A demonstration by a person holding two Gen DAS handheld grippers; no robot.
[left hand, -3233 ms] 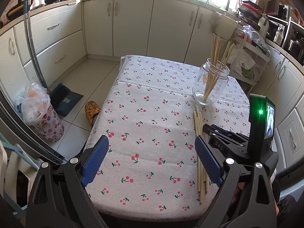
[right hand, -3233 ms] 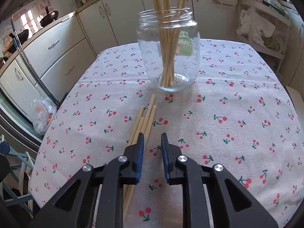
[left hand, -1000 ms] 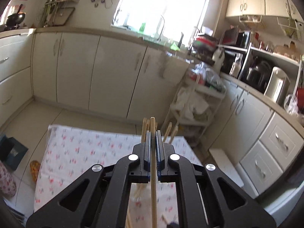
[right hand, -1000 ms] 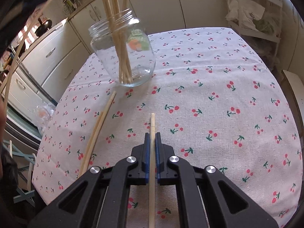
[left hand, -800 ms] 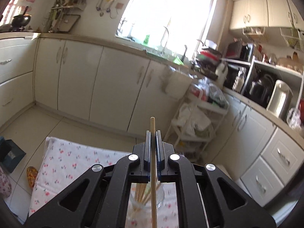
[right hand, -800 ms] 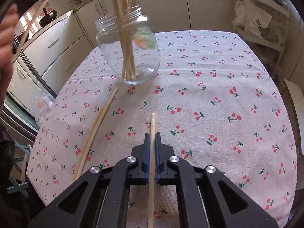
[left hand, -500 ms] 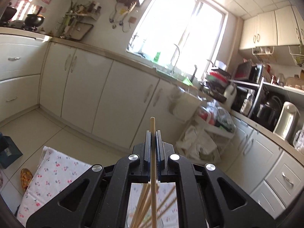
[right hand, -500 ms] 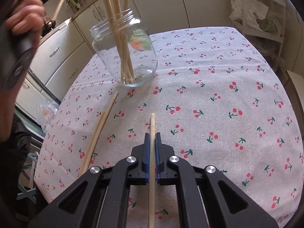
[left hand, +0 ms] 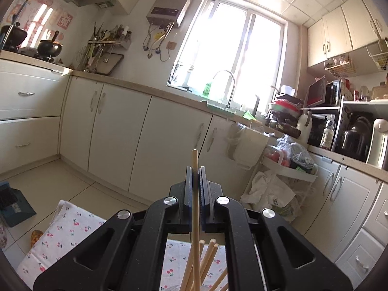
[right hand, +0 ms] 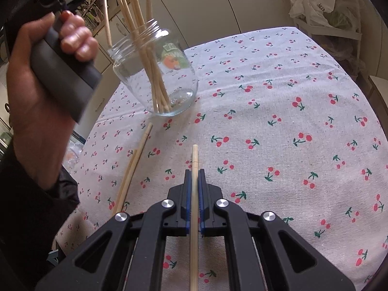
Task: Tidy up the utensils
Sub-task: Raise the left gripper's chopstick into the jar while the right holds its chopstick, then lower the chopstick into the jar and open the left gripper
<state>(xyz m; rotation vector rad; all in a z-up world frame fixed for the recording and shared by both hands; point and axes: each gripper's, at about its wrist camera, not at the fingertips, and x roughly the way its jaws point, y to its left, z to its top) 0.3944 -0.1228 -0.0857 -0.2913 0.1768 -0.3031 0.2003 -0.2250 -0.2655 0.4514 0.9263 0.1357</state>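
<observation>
My left gripper (left hand: 195, 172) is shut on a wooden chopstick (left hand: 195, 208) and points up at the kitchen wall, with chopstick tops (left hand: 208, 254) in view below it. In the right wrist view the hand with the left gripper (right hand: 60, 65) is raised left of the glass jar (right hand: 157, 72), and its chopstick (right hand: 106, 19) hangs over the jar mouth. The jar holds several chopsticks (right hand: 150, 68). My right gripper (right hand: 194, 177) is shut on another chopstick (right hand: 194, 194) above the cherry tablecloth (right hand: 278, 121). Two loose chopsticks (right hand: 132, 167) lie left of it.
White cabinets (left hand: 169, 145), a sink with a tap (left hand: 225, 89) and a rack with bags (left hand: 278, 181) ring the table. The table's right edge (right hand: 363, 92) and a white rack (right hand: 327, 12) lie beyond the cloth.
My left gripper has tilted further upward with its chopstick and moved toward the jar; the hand now shows large in the right wrist view. My right gripper has barely moved.
</observation>
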